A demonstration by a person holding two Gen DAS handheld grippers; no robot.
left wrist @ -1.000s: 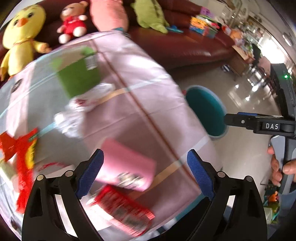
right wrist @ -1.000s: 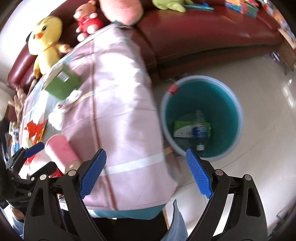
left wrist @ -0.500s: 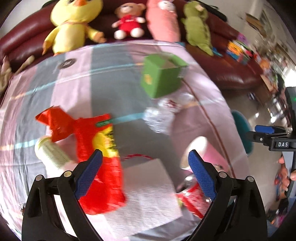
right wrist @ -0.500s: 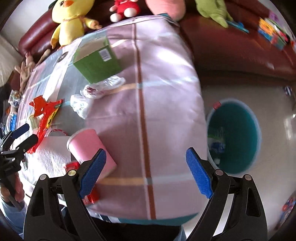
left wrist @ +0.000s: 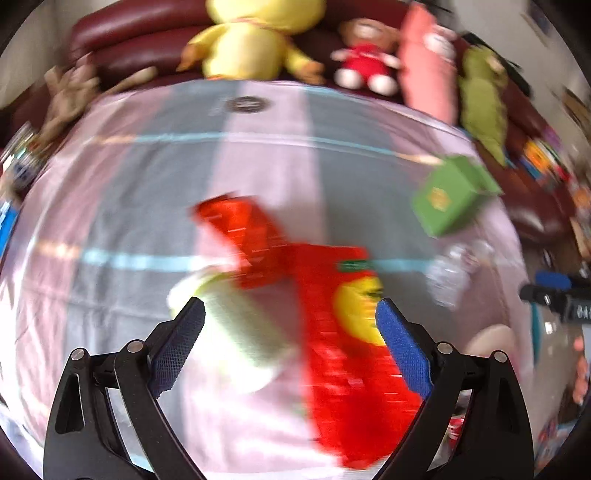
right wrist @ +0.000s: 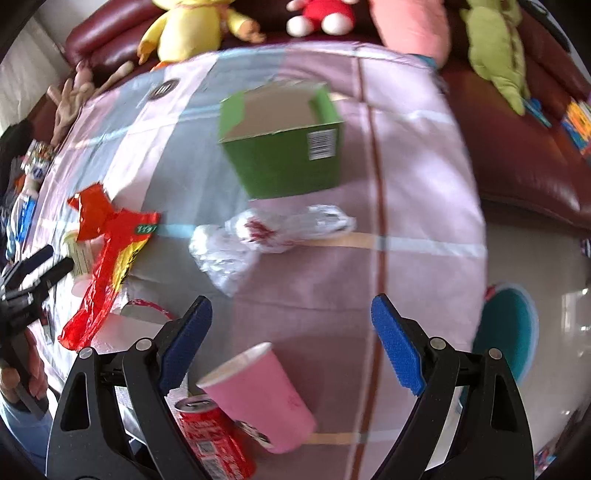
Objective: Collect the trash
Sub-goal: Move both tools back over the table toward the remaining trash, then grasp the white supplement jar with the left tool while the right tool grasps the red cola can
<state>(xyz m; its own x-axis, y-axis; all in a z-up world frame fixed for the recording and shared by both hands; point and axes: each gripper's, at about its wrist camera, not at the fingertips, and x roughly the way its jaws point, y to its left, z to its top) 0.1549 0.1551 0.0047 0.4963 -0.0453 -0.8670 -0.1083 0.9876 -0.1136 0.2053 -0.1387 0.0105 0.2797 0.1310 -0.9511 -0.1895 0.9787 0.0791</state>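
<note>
So the trash is all spread over a table with a pink-and-grey checked tablecloth (right wrist: 406, 184). The left gripper (left wrist: 290, 334) is spread wide with nothing between its blue pads, hanging above a red snack wrapper (left wrist: 332, 332) with a yellow patch and a pale green-white bottle (left wrist: 236, 332) lying on its side at about 9 o'clock from the wrapper (that view is pretty smeared, so I can't read any label). The right gripper (right wrist: 291, 341) is released too, jaws gaping and empty, over the near side of the table. Just under it at 6 o'clock a pink paper cup (right wrist: 258, 398) lies tipped over, and a red soda can (right wrist: 210, 439) lies touching it at roughly 8 o'clock. Up at 12 o'clock from the right gripper there's crumpled clear plastic (right wrist: 266, 236), and beyond that an open green carton box (right wrist: 284, 147) with a barcode on its side. A white paper towel (right wrist: 136, 328) sits at 9 o'clock of the cup, partly under the wrapper. Off the table edge at 3 o'clock is a teal trash bin (right wrist: 513, 332) on the shiny floor. Behind the table, a dark red leather sofa (right wrist: 517, 147) holds a yellow duck plush (right wrist: 184, 26), a little bear in red (right wrist: 321, 14), a pink plush (right wrist: 410, 26) and a green one (right wrist: 495, 48).
</note>
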